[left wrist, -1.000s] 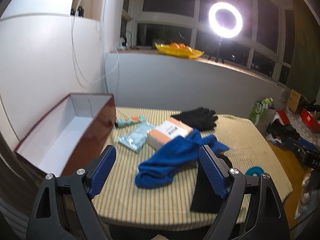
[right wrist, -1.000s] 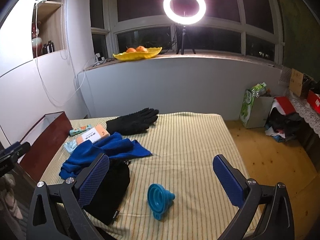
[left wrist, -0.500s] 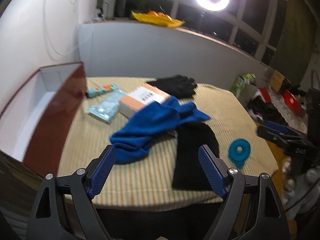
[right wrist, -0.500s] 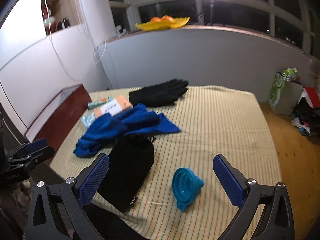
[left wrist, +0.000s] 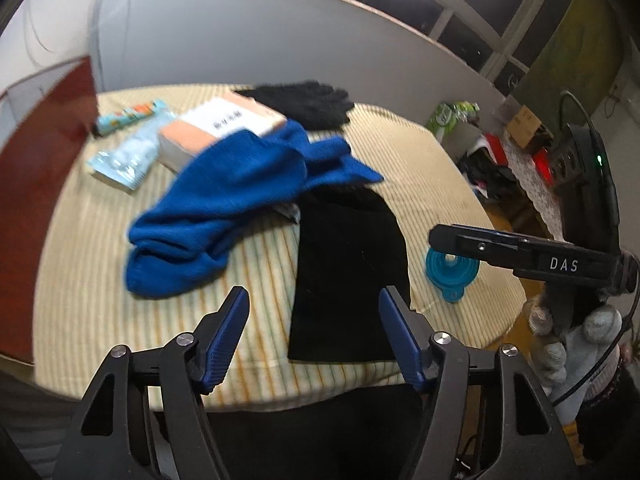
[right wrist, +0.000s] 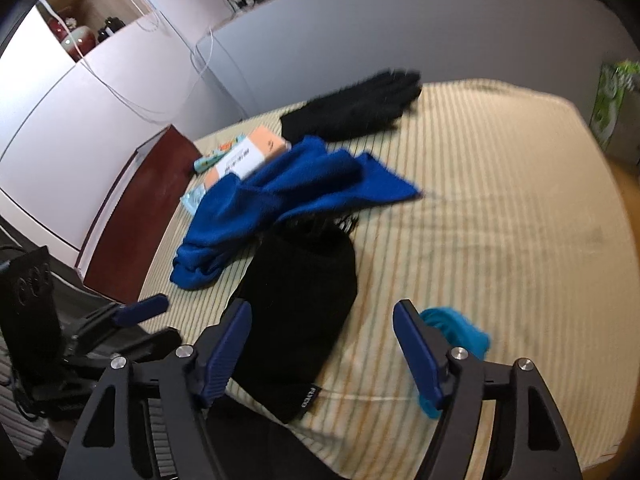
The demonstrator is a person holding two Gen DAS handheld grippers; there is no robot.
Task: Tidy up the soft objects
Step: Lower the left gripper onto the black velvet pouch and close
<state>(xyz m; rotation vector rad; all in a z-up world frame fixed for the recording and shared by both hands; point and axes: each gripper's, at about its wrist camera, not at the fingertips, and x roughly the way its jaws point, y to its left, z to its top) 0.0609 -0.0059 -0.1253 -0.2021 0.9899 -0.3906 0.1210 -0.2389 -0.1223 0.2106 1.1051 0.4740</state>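
Observation:
A crumpled blue cloth (left wrist: 240, 196) (right wrist: 280, 196) lies mid-table on the striped tablecloth, partly over a black fabric pouch (left wrist: 348, 272) (right wrist: 300, 312) near the front edge. Black gloves (left wrist: 304, 100) (right wrist: 356, 108) lie at the back. My left gripper (left wrist: 314, 336) is open and empty, above the front edge by the pouch. My right gripper (right wrist: 322, 344) is open and empty, above the pouch's near end; it also shows in the left wrist view (left wrist: 520, 252).
A red box (left wrist: 40, 160) (right wrist: 136, 204) with a white inside stands at the table's left. A peach carton (left wrist: 220, 128), a light blue packet (left wrist: 124, 160) and a small tube (left wrist: 128, 116) lie beside it. A teal collapsible funnel (left wrist: 452, 272) (right wrist: 456, 332) sits front right.
Both grippers have tilted down and moved in closer over the table's front edge, toward the black pouch. Nothing on the table has moved.

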